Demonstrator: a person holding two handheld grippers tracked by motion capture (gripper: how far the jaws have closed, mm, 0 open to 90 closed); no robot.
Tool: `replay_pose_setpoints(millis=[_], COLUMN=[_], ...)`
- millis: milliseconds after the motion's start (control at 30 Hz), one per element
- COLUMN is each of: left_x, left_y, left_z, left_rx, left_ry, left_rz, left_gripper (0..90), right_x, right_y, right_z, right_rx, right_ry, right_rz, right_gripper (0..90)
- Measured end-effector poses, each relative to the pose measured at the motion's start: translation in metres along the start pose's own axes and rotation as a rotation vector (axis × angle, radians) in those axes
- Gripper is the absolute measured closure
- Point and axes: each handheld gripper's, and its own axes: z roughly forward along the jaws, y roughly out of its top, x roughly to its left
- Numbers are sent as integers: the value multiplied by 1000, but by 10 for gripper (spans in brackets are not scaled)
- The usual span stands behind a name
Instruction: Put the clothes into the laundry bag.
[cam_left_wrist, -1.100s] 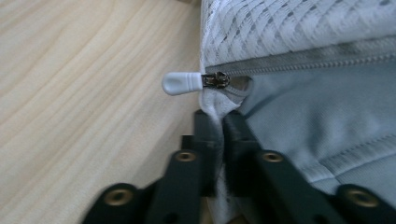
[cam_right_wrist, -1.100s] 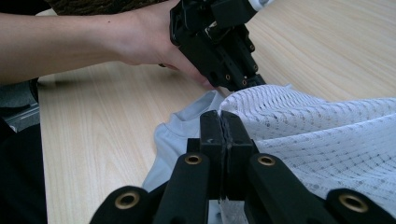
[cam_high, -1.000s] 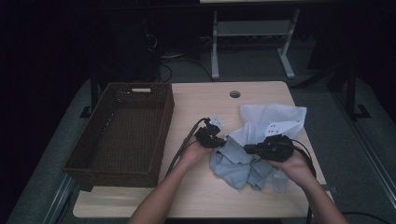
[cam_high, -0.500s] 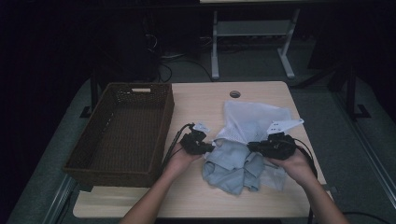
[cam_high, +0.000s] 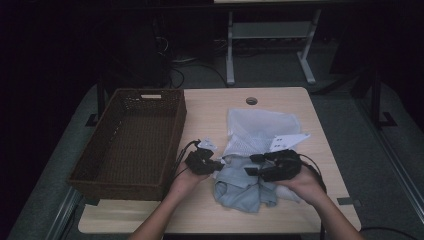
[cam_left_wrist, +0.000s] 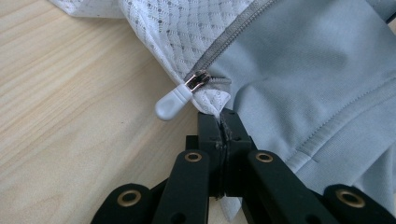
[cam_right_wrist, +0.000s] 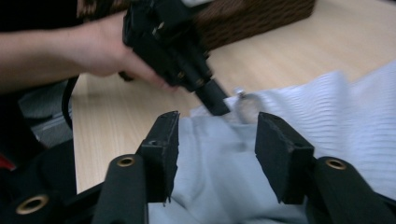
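Left gripper (cam_left_wrist: 219, 135): jaws fully closed, pinching the corner of the white mesh bag (cam_high: 260, 132) just beside its zipper pull (cam_left_wrist: 173, 101). Bag lay on the bench (cam_high: 210, 107) right of the wicker basket (cam_high: 132, 142), with the grey garment (cam_high: 240, 187) spilling out of its near end.

Right gripper (cam_right_wrist: 215, 140): jaws about half open, nothing pinched; they had just been opening, grey cloth lying under and between them but not pressed.

My judgement: to work the garment free cleanly, keep the left pinch anchored low at the zipper corner, close the right jaws on a thick fold of grey cloth only, not mesh, then draw the two apart level.

Against the earlier frame: the left hand had shifted left toward the basket, and the bag lay flatter and more spread.
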Motion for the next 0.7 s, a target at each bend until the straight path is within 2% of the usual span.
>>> replay_pose_setpoints(millis=[33,100,167,200,233,267,367,400,433,500,567,700], left_x=[0,0,1,1,1,1,1,1,1,1,0,0], left_y=[0,-1,-1,-1,-1,-2,-2,-2,-2,-2,-2,-2], left_z=[0,-1,-1,0,0,0,1,1,1,1,0,0], left_rx=[0,1,2,1,4,9,17,17,17,15,12,9], left_ry=[1,2,3,2,3,5,7,7,8,8,10,9], left_rz=[0,0,0,0,3,4,9,9,10,9,10,8], left_gripper=[888,887,887,888,888,887,888,888,888,889,889,889], right_x=[0,7,9,12,12,15,17,17,19,19,20,14], right_y=[0,-5,-7,-12,-12,-18,-25,-25,-30,-32,-38,-41], right_z=[0,21,26,39,39,49,59,59,65,66,71,70], right_rx=[0,58,77,121,121,172,214,214,258,271,324,318], right_ry=[0,16,15,17,17,-15,-35,-35,-60,-65,-97,-91], right_rz=[0,-16,-27,-50,-50,-81,-125,-125,-145,-156,-184,-149], right_gripper=[476,453,446,439,439,432,440,440,455,481,613,779])
